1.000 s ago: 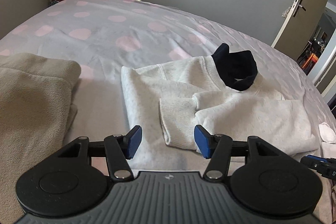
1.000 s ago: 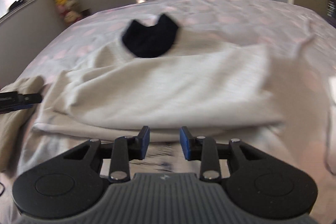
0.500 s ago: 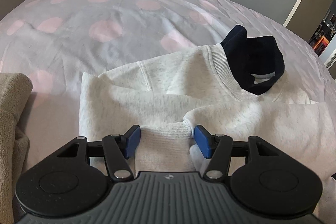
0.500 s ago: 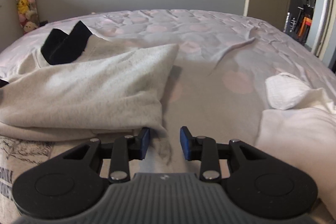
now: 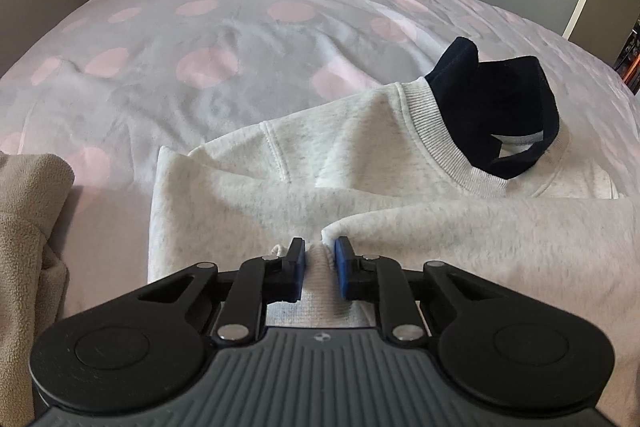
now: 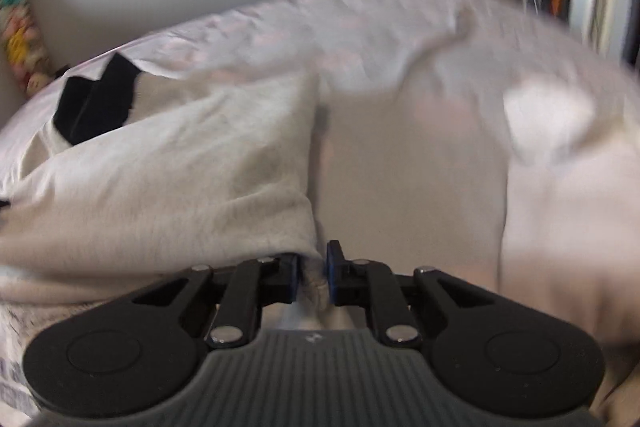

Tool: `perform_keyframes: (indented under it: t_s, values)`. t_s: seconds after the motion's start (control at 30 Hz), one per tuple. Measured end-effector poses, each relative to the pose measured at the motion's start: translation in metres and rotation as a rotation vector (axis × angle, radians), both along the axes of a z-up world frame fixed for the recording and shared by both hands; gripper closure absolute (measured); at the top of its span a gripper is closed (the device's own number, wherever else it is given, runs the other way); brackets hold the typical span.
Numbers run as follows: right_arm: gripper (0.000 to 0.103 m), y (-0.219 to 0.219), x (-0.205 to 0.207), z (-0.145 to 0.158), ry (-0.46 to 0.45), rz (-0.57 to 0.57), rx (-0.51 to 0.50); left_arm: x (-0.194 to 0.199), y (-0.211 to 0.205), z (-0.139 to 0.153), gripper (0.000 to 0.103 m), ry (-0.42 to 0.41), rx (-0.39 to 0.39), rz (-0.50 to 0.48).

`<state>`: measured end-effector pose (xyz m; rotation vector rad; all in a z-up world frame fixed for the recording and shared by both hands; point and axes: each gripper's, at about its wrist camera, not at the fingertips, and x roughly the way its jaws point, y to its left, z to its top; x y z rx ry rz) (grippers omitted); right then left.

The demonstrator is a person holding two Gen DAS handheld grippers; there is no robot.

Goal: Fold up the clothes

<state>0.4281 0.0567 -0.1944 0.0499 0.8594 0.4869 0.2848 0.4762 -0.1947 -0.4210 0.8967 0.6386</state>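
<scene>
The left gripper is closing, with the ribbed cuff of the sweatshirt pinched between its blue pads. The sweatshirt, light grey with a dark navy collar lining, is spread on the bed directly ahead of this gripper. A beige fleece is seen to the left of the gripper. The right gripper is also closing, with a fold of the sweatshirt's edge caught between its pads. A white garment lies ahead and to the right of it; this view is blurred.
</scene>
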Motion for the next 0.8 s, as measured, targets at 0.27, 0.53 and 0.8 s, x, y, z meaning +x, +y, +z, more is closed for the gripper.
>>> perform_keyframes:
  t_s: [0.27,0.53,0.8]
  values:
    - [0.087,-0.027,0.011,-0.004,0.159,-0.058,0.165,-0.003,0.006,0.014,0.087,0.015,-0.016,-0.016]
    - [0.067,-0.037,-0.021,0.02,0.049,-0.041,0.021,-0.036,-0.008,0.047,0.06,-0.012,0.004,-0.088]
    - [0.081,-0.015,-0.023,0.045,-0.217,-0.006,0.093,-0.046,-0.039,0.029,0.049,-0.065,0.017,-0.122]
